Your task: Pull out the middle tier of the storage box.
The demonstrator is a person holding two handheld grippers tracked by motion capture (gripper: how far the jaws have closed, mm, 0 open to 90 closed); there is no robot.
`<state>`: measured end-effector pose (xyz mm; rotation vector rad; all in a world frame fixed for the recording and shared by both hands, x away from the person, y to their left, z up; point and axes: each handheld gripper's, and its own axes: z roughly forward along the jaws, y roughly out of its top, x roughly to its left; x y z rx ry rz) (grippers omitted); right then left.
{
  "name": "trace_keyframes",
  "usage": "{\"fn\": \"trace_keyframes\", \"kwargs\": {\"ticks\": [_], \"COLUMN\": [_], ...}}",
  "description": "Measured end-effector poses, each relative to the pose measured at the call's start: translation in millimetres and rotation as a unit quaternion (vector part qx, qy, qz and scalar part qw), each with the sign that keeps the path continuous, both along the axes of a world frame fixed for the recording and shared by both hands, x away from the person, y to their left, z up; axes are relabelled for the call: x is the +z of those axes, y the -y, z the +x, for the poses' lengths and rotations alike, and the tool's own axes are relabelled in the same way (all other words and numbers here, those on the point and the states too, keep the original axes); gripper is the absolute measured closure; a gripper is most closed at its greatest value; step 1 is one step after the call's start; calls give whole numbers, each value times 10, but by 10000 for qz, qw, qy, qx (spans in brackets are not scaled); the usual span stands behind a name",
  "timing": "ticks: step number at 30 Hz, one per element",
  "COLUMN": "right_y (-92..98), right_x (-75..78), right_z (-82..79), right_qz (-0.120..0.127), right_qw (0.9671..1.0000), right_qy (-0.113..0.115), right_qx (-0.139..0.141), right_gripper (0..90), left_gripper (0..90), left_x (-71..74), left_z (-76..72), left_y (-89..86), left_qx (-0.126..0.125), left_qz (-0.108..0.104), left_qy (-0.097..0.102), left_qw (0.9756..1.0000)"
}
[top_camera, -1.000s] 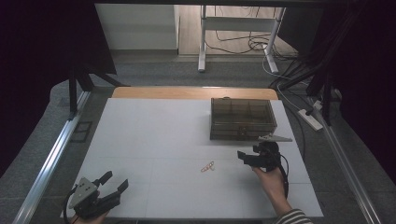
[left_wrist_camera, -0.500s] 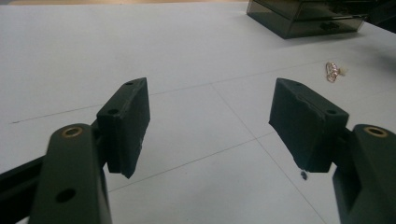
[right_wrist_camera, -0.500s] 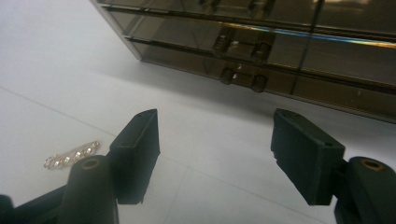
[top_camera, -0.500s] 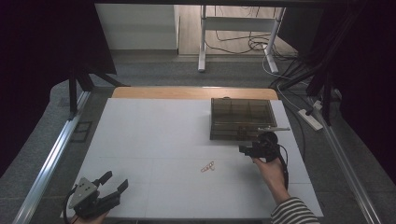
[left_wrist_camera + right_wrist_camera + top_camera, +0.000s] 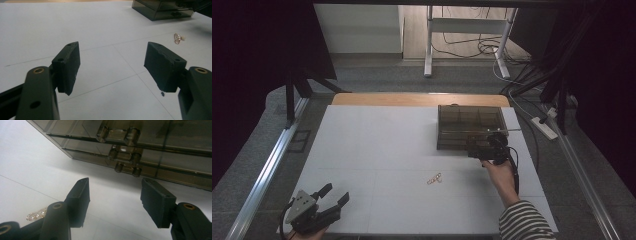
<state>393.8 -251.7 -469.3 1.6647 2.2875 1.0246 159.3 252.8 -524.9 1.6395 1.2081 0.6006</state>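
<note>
Smoked, translucent brown plastic drawer box sits at the far right of the white table, its stacked drawers all shut as far as I can tell; the small knobbed drawer handles face me in the right gripper view. Nothing of the job looks done yet: no drawer is pulled, and the small gold, stone-set piece of jewellery lies loose on the table, well apart from the box. My right gripper hangs just in front of the box's near face, jaws aimed at the handles but not touching them. Those jaws have just been closing, now about half open with only bare table between them. I judge a drawer handle is the next target; opening it and stowing the jewellery remain. My left gripper rests at the near left corner, jaws wide and empty, the jewellery lying well ahead and off to its right.
</note>
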Motion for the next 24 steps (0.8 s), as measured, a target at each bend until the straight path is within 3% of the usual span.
{"fn": "trace_keyframes", "kwargs": {"ticks": [15,24], "right_y": [-59,-68], "right_x": [-48,-52], "right_z": [199,278], "right_qz": [223,330], "right_qw": [9979,9966], "right_qy": [-540,-693], "right_qx": [-279,-308], "right_gripper": [456,508], "left_gripper": [295,295], "left_x": [-1,-2], "left_z": [1,1], "left_y": [-2,-2], "left_qx": [-7,-12], "left_qz": [2,8], "left_qy": [-1,-5], "left_qw": [10000,10000]}}
